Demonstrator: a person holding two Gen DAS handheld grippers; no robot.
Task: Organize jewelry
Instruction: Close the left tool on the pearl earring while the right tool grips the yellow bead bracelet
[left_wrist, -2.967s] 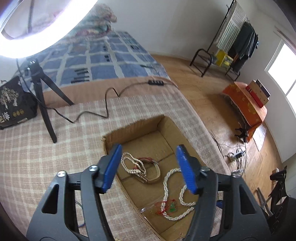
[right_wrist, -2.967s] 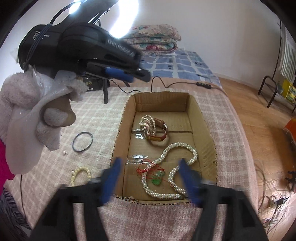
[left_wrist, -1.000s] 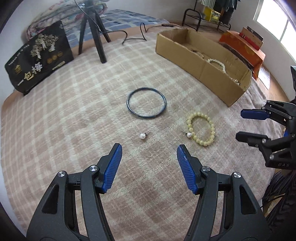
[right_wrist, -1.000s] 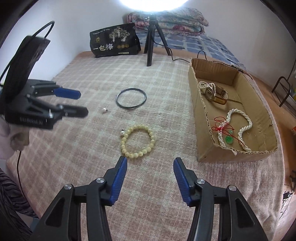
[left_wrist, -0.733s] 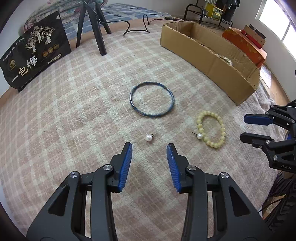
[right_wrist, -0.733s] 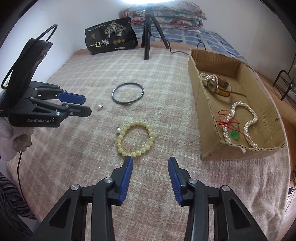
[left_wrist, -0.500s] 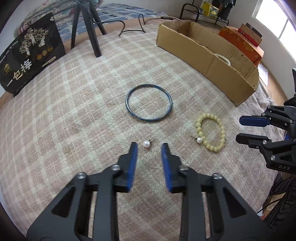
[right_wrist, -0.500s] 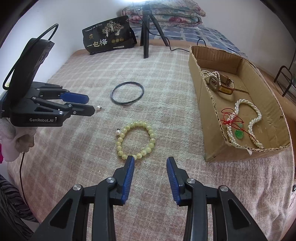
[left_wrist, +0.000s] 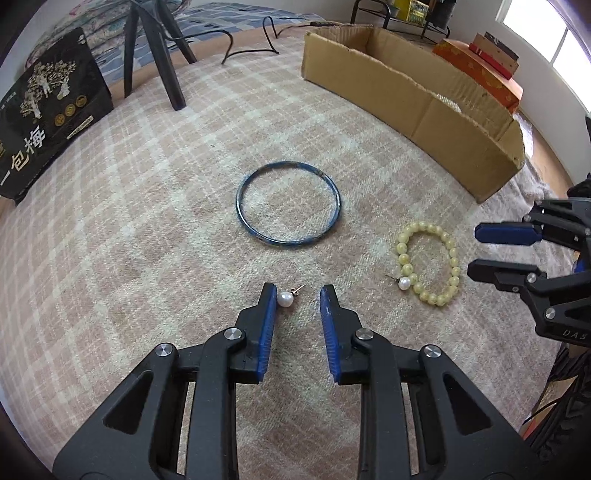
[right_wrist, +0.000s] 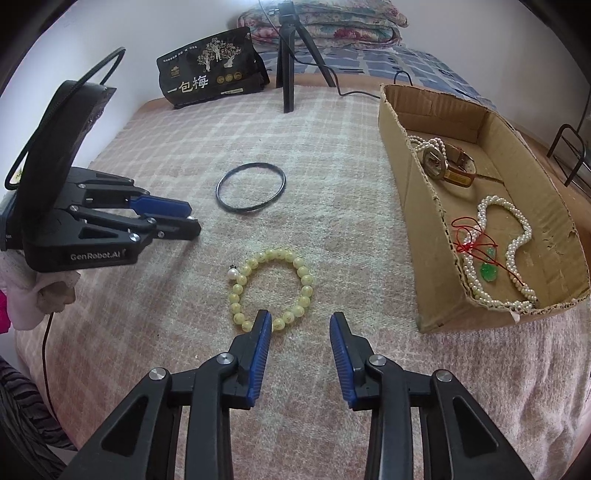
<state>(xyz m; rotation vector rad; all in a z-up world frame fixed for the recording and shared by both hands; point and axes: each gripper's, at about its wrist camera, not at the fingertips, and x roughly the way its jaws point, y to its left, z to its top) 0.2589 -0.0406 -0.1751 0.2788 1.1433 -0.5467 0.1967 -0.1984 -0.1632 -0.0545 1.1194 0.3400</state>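
Observation:
My left gripper is open, its tips on either side of a pearl earring on the checked blanket; the pearl sits by the left pad. It also shows in the right wrist view. A dark blue bangle lies beyond it. A yellow bead bracelet with a second pearl earring beside it lies just ahead of my right gripper, which is open and empty. The cardboard box holds pearl necklaces, a watch and a green pendant on red cord.
A black printed bag and a tripod stand at the far edge of the blanket. A cable runs behind the box. The bed edge drops off to the right of the box.
Both grippers left the box and came down over the blanket. My left gripper narrowed and moved forward around the pearl earring. My right gripper narrowed and neared the bead bracelet.

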